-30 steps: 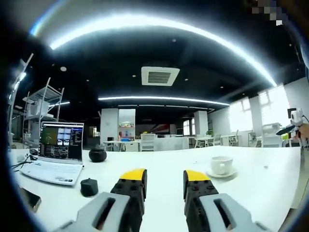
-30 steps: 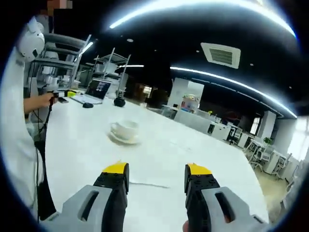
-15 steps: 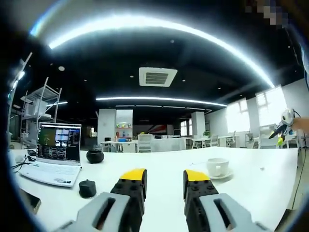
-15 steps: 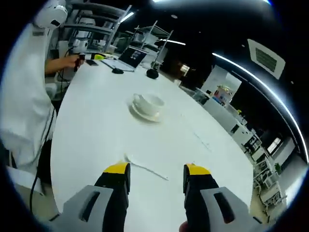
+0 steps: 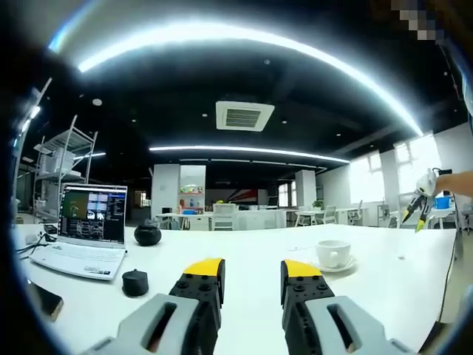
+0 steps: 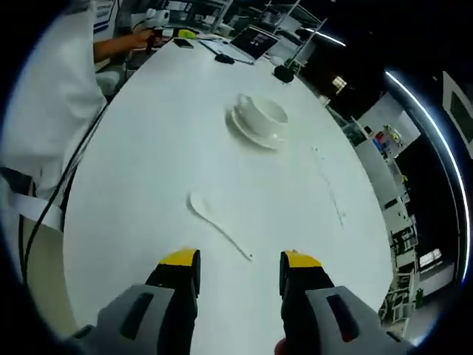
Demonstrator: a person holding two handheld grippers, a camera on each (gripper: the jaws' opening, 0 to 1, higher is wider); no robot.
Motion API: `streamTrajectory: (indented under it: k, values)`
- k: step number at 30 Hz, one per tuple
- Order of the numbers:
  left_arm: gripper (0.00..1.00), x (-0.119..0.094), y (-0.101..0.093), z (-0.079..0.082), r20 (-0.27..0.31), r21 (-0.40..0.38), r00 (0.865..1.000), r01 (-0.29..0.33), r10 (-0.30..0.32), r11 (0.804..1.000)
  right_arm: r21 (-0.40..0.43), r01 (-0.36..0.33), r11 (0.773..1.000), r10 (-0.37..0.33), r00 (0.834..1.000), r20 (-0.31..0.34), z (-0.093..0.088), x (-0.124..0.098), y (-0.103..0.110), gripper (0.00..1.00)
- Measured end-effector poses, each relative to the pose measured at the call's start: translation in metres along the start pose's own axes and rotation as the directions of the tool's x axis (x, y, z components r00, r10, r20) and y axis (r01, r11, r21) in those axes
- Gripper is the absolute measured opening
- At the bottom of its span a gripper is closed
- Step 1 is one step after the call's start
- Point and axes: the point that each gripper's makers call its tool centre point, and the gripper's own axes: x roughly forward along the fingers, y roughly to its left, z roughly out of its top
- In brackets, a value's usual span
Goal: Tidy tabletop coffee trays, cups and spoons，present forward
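While both grippers are held with jaws apart and empty, the spoon [image 6: 219, 233] lies flat on the table [image 6: 148, 148] just beyond the right gripper [image 6: 238, 260], toward 11 o'clock. The cup [image 6: 266, 112] sits on its saucer [image 6: 251, 132] farther off at 12 o'clock. A thin, flat handle is likely to be skidded away or missed if approached steeply. The left gripper [image 5: 251, 268] is kept low, with the cup seen at 2 o'clock.
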Motion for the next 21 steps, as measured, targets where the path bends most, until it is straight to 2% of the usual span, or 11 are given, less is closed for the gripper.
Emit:
streamTrajectory:
  k: [2, 7, 12, 15, 17, 21]
  values:
    - [0.32, -0.001, 0.000, 0.000, 0.000, 0.001, 1.000, -0.003, 0.003, 1.000, -0.054, -0.051, 0.997, 0.049, 0.998, -0.033, -0.002, 0.007, 0.001, 0.41]
    - [0.32, -0.003, 0.001, -0.002, -0.003, 0.000, 1.000, -0.007, 0.007, 1.000, -0.150, -0.130, 0.980, 0.113, 0.987, -0.115, -0.005, 0.021, 0.002, 0.41]
    - [0.32, -0.007, 0.005, -0.004, -0.003, -0.005, 1.000, -0.019, 0.019, 1.000, -0.231, -0.209, 0.950, 0.172, 0.970, -0.171, -0.006, 0.033, 0.003, 0.40]
    - [0.32, -0.009, 0.006, -0.004, -0.004, -0.013, 1.000, -0.024, 0.024, 1.000, -0.255, -0.246, 0.935, 0.198, 0.960, -0.199, -0.008, 0.039, 0.003, 0.39]
    - [0.32, -0.011, 0.007, -0.004, -0.003, -0.013, 1.000, -0.027, 0.027, 1.000, -0.280, -0.287, 0.916, 0.223, 0.945, -0.238, -0.015, 0.042, 0.005, 0.38]
    - [0.32, -0.013, 0.008, -0.005, -0.002, -0.016, 0.999, -0.032, 0.032, 0.999, -0.298, -0.323, 0.898, 0.249, 0.933, -0.260, -0.016, 0.050, 0.006, 0.35]
